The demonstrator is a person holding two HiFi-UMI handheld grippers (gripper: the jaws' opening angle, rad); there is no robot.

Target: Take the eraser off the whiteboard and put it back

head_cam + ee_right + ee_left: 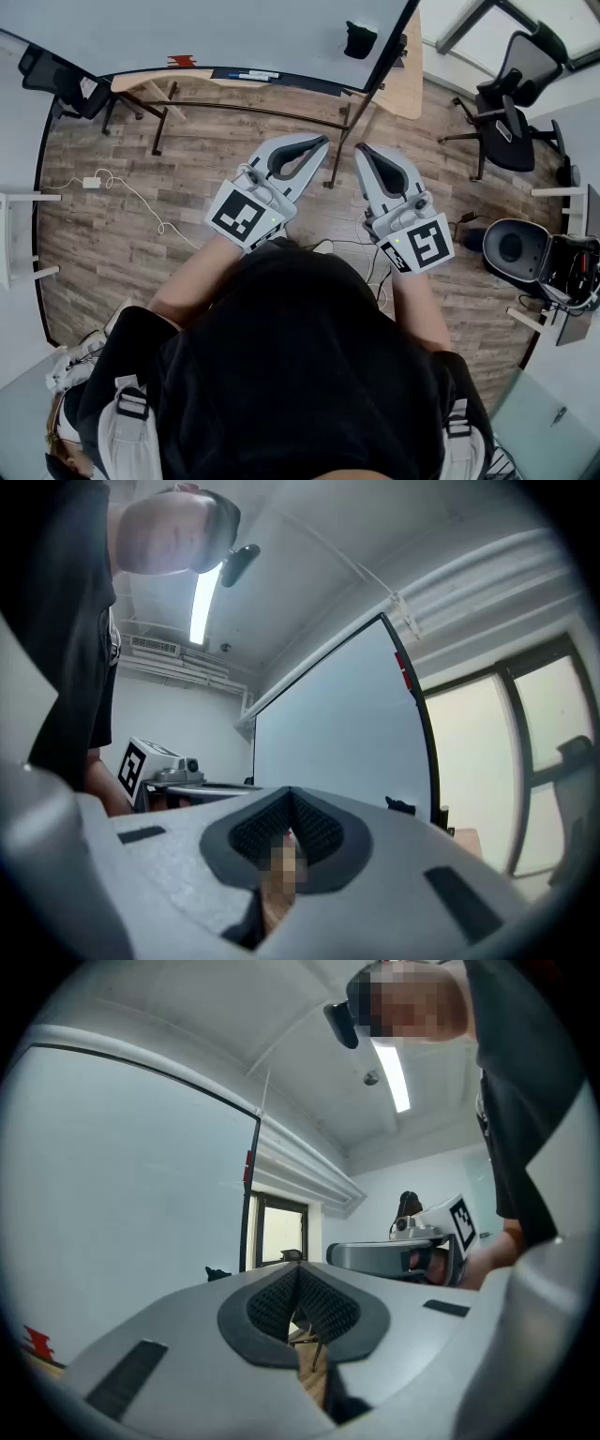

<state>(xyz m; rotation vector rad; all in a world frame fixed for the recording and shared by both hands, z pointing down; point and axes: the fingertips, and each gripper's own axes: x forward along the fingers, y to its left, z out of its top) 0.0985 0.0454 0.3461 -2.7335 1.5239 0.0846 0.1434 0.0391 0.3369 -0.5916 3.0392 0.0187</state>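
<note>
In front of whiteboard [234,33], L tool [322,142] & R tool [362,150] held level side by side, both pressed together, empty, eraser [359,39] on whiteboard near its right edge, well apart from tools

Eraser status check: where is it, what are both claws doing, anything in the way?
Left claw shut, empty; right claw shut, empty. Eraser on whiteboard, untouched. Nothing seen between claws and whiteboard.

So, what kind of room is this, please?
Most likely an office or meeting room. A large whiteboard stands on a frame, a black office chair sits to one side, and a wooden desk is near the board.
</note>
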